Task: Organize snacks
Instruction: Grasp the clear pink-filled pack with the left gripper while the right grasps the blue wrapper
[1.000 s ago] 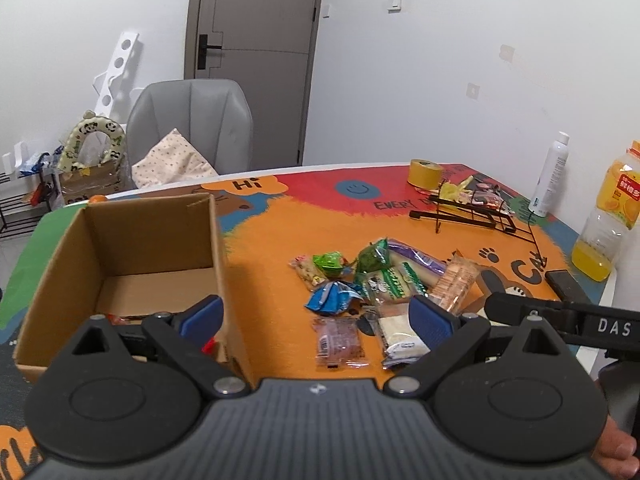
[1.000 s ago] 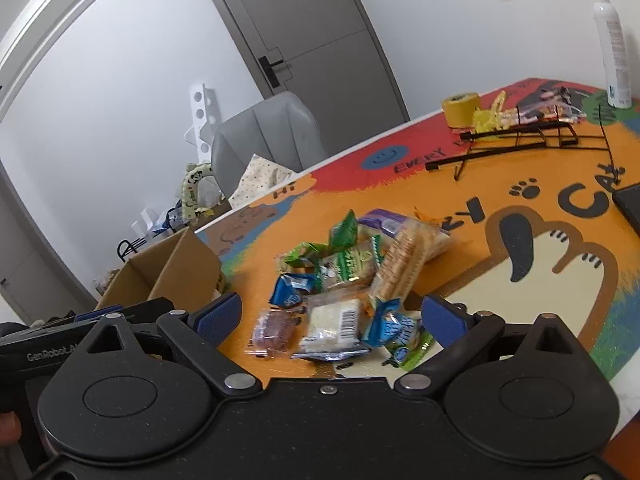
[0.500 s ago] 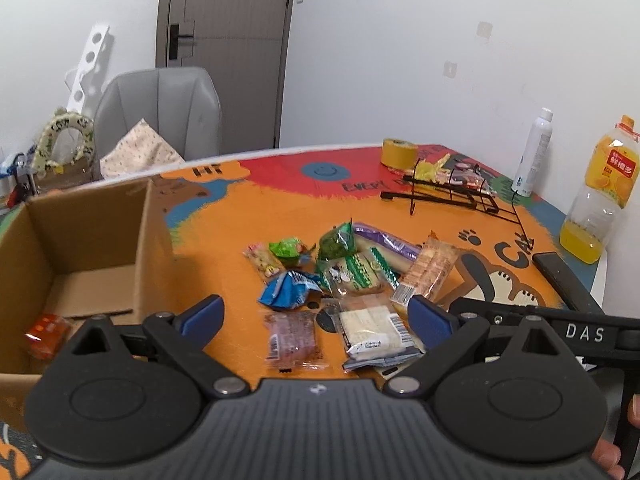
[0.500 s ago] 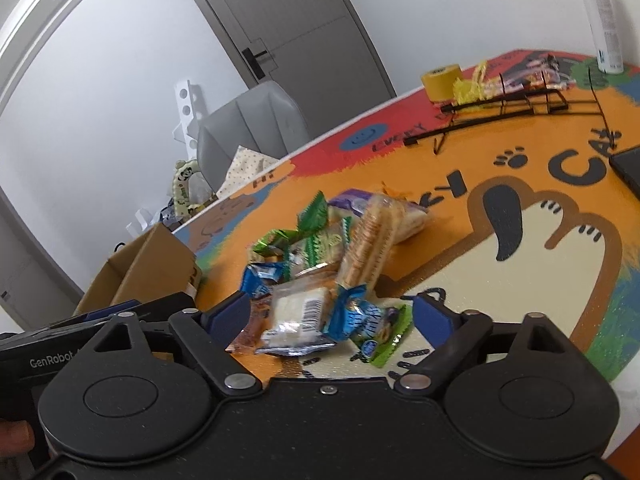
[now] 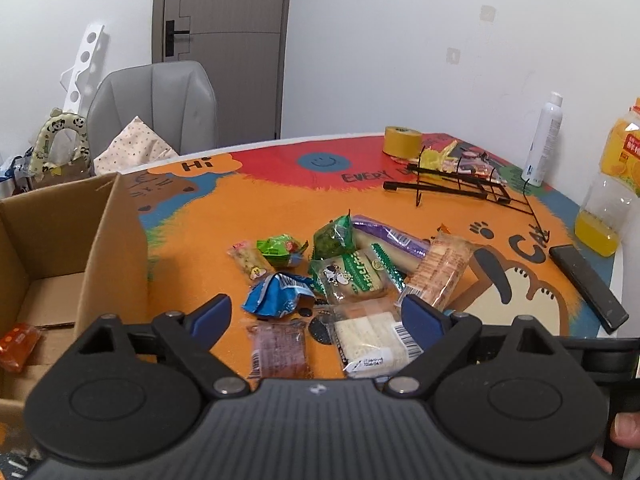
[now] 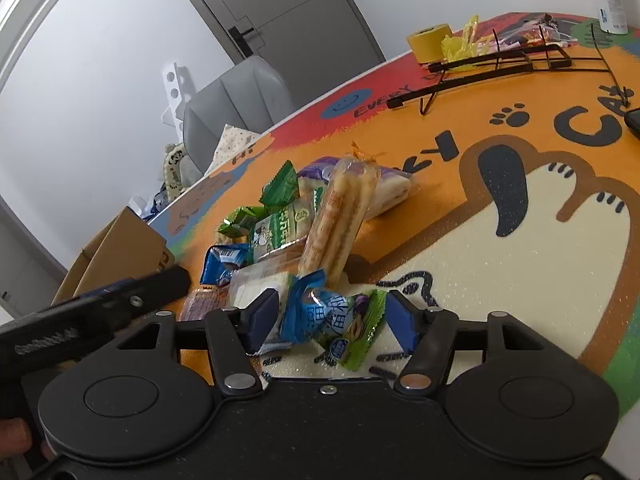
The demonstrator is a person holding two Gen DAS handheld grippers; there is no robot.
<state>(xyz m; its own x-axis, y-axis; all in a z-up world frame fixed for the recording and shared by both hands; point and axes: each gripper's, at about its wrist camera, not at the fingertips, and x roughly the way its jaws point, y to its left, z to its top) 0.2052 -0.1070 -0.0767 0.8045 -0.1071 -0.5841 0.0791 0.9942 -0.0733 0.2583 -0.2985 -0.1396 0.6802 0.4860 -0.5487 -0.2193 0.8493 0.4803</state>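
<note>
A pile of wrapped snacks [image 5: 344, 272] lies on the orange table mat [image 5: 224, 216]. A cardboard box [image 5: 100, 248] stands at the left with an orange packet [image 5: 18, 346] inside. My left gripper [image 5: 316, 316] is open and empty above a brown packet [image 5: 278, 350] and a white cracker packet [image 5: 370, 340]. My right gripper [image 6: 328, 318] is open, its jaws on either side of a blue and green packet [image 6: 334, 320] at the near edge of the pile. A long biscuit pack [image 6: 340, 220] lies just beyond it.
A black wire rack [image 5: 460, 186], a yellow tape roll [image 5: 402, 142], a white spray bottle [image 5: 542, 140] and an orange juice bottle [image 5: 612, 184] stand at the back right. A black flat bar [image 5: 586, 288] lies near the right edge. A grey chair [image 5: 152, 108] stands behind the table.
My left gripper has moved right, from over the box to over the snack pile. My right gripper has dropped forward and narrowed, so the blue and green packet now sits between its jaws.
</note>
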